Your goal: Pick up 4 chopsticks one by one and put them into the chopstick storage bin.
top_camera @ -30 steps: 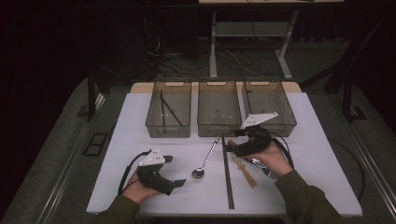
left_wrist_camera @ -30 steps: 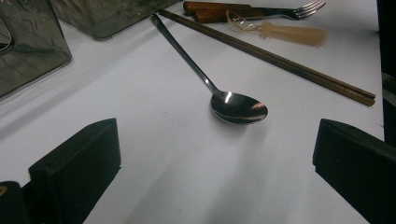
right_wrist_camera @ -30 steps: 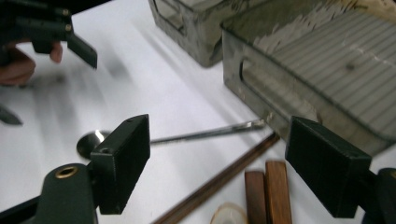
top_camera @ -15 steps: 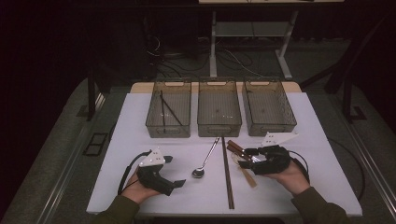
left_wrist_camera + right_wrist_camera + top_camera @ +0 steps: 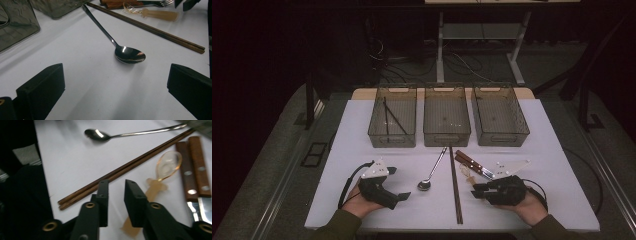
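Right now the right gripper (image 5: 116, 202) sits low at the near right of the counter (image 5: 557, 200). Its fingers have just been closing to a narrow gap, nothing pinched yet. The clear plastic spoon's (image 5: 160, 180) amber handle lies just beyond and under them, beside the chopsticks (image 5: 120, 173). Likely light, stiff and slick; best taken across the thick handle, not the thin bowl, which may crack. Left gripper (image 5: 110, 92) rests at near left, fingers wide and empty, metal spoon (image 5: 125, 51) ahead. Farther out lie wood-handled knives (image 5: 472, 164), then three bins (image 5: 447, 137).
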Demonstrator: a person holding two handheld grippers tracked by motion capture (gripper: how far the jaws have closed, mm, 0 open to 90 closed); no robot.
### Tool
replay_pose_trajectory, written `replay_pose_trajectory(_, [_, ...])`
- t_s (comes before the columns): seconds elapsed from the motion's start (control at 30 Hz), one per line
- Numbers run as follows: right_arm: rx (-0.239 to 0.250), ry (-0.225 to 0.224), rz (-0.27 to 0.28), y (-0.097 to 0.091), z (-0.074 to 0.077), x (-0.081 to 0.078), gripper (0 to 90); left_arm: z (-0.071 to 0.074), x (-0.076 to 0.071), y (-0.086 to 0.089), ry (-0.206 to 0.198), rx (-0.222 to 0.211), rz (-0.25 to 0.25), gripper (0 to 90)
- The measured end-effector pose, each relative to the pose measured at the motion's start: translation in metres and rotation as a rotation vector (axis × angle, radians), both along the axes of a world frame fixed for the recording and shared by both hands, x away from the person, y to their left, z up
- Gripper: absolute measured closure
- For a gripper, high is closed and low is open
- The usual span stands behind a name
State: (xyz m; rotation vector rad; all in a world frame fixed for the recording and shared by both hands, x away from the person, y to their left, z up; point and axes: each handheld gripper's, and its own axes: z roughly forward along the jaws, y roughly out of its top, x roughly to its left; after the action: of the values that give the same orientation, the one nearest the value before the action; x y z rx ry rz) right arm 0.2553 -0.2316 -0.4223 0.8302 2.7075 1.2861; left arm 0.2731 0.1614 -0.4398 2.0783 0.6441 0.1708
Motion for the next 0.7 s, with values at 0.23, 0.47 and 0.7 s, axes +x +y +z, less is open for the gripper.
replay_pose_trajectory(0.23, [-0.019, 0.027, 0.077, 0.01, -0.007, -0.006, 89.3, 0.0, 0.0, -0.001, -0.001, 0.002, -0.001, 0.4])
replay_pose_trajectory(0.47, [-0.034, 0.045, 0.137, 0.021, -0.015, -0.008, 89.5, 0.0, 0.0, -0.001, 0.0, 0.0, -0.002, 0.4])
replay_pose_trajectory(0.7, [-0.076, 0.064, 0.183, 0.033, -0.021, -0.013, 89.5, 0.0, 0.0, -0.001, -0.001, 0.002, -0.005, 0.3])
